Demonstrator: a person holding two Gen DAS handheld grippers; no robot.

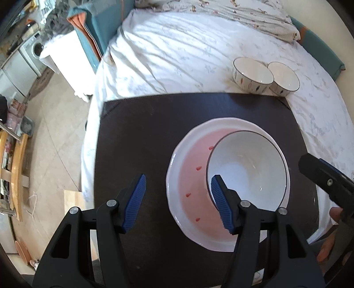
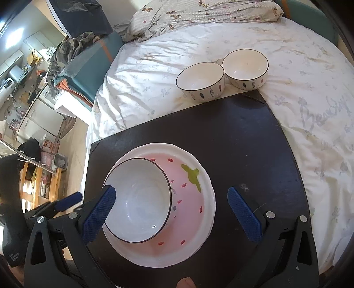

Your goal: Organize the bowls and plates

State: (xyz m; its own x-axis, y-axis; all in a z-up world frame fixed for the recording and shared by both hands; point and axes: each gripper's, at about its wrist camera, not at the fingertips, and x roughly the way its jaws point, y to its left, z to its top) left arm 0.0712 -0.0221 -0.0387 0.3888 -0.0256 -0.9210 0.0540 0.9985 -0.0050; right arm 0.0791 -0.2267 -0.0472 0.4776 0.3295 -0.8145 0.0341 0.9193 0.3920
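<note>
A white bowl with a dark rim (image 1: 247, 170) (image 2: 141, 199) sits in a pink strawberry-pattern plate (image 1: 190, 183) (image 2: 190, 199) on a dark board (image 1: 143, 133) (image 2: 243, 137). Two more white patterned bowls (image 1: 252, 74) (image 1: 284, 78) (image 2: 200, 80) (image 2: 244, 68) stand side by side on the bed just past the board's far edge. My left gripper (image 1: 178, 203) is open and empty, above the plate's left side, its right finger over the bowl's rim. My right gripper (image 2: 171, 212) is open and empty, straddling the plate.
The board lies on a bed with a white sheet (image 1: 177, 55) (image 2: 309, 88) and a patterned quilt (image 2: 199, 15) at the far end. To the left the bed drops off to the floor (image 1: 55, 133), with wooden furniture (image 1: 17, 168) and clutter there.
</note>
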